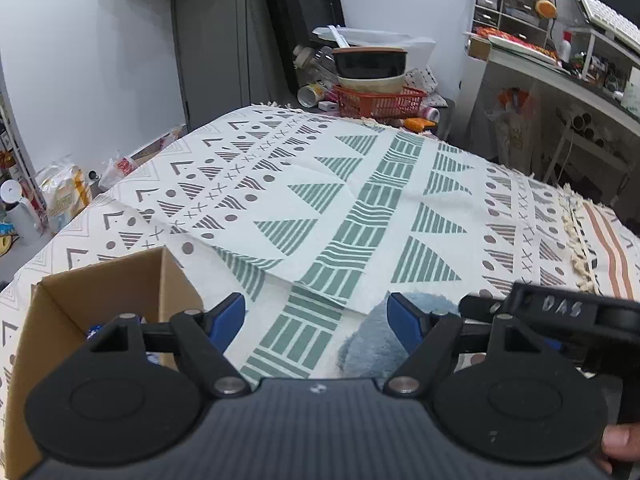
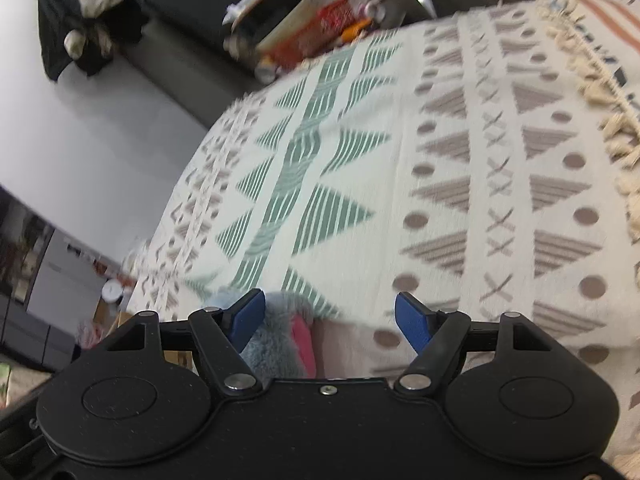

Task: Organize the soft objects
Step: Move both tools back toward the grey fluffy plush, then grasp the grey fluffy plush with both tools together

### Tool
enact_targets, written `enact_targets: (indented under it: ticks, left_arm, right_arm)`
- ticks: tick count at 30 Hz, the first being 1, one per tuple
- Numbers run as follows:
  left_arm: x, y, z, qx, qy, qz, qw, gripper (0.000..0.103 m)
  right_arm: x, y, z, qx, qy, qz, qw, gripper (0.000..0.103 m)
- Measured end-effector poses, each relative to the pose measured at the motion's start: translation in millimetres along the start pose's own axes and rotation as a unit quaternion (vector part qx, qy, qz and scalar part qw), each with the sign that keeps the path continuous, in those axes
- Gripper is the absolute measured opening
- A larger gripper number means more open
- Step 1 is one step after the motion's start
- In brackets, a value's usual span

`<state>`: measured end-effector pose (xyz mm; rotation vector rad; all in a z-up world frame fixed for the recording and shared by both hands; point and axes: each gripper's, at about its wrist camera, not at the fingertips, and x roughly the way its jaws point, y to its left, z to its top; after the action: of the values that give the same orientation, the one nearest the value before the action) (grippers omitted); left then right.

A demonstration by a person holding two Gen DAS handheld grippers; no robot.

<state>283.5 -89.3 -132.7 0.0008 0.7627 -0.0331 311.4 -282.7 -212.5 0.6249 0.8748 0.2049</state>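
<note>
A fluffy blue-grey plush toy (image 1: 368, 340) lies on the patterned cloth just under my left gripper's right finger. My left gripper (image 1: 316, 320) is open and empty above the cloth. A brown cardboard box (image 1: 104, 280) stands open at the lower left, something blue partly hidden inside. In the right wrist view the same plush (image 2: 272, 340), with a pink part (image 2: 302, 340), lies beside the left finger. My right gripper (image 2: 330, 320) is open and empty; its body shows in the left wrist view (image 1: 560, 312).
A patterned tablecloth (image 1: 360, 200) covers the table. At the far edge stand a red basket (image 1: 376, 102) with stacked bowls, bottles and cups. Shelves and a desk with clutter are at right. Bags sit on the floor at left.
</note>
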Motion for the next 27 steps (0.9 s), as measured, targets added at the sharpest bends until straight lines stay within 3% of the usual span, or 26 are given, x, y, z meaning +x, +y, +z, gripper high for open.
enact_targets:
  ticks: [7,12,16,19,22,27]
  left_arm:
    - [0,-6,-7,0.010,0.001,-0.003,0.9999,0.077]
    - [6,2,-11,-0.019,0.026,-0.024,0.9992,0.075]
    - [7,4,-14,-0.037,0.044,-0.051,0.9970,0.072]
    - [10,8,-18,-0.060,0.068,-0.067,0.9936,0.064]
    - [19,10,-25,-0.084,0.105,-0.089,0.9869,0.046]
    - [20,12,-29,-0.106,0.117,-0.108,0.9815,0.032]
  right_arm:
    - [-2,1,-9,-0.003,0.044,0.024,0.999,0.067]
    - [-2,-2,-17,0.010,0.075,0.044,0.996,0.052]
    - [-4,-1,-21,0.011,0.091,0.049,0.995,0.045]
    - [-7,-4,-22,0.028,0.101,0.051,0.993,0.045]
    - [-12,-7,-26,0.039,0.108,0.055,0.992,0.045]
    - [-13,-8,-25,0.050,0.101,0.058,0.992,0.043]
